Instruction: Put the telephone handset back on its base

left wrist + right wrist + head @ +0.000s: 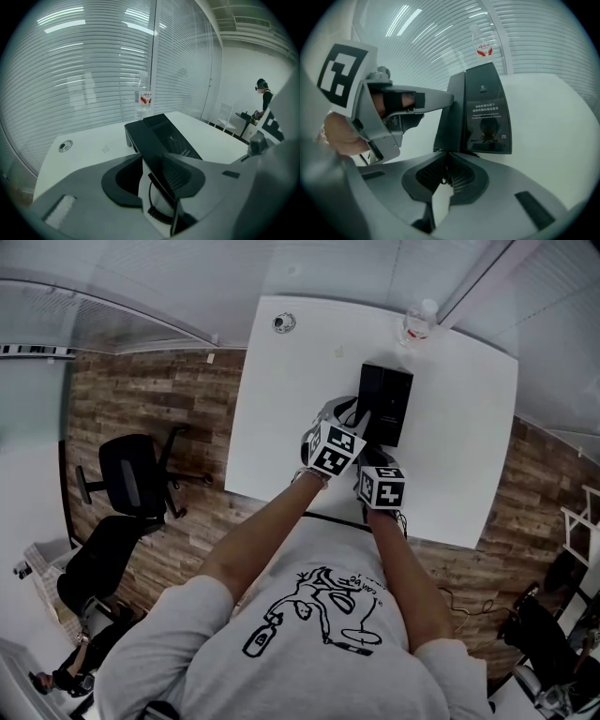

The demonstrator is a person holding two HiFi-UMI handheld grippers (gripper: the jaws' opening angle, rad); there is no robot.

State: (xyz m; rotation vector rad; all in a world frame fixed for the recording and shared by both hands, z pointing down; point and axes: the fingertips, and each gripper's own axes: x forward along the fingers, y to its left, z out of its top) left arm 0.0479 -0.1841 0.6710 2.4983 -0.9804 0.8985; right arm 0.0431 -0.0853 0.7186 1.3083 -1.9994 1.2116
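A black telephone base [396, 405] stands on the white table [281, 427]. The black handset [367, 395] lies along its left side. My left gripper [359, 420] is shut on the handset [146, 140] near its close end, and the coiled cord [158, 215] hangs below the jaws [159, 176]. In the right gripper view the handset [451, 110] is beside the base's screen [488, 112], with the left gripper [443, 98] reaching in from the left. My right gripper [446, 164] sits shut just before the phone's near edge. A thin dark curl shows at its pads; I cannot tell if it is gripped.
A water bottle [417, 322] stands at the table's far edge behind the phone. A round cable grommet [284, 322] is set in the far left of the tabletop. Office chairs [131, 474] stand on the wood floor to the left. Window blinds [93, 70] run behind the table.
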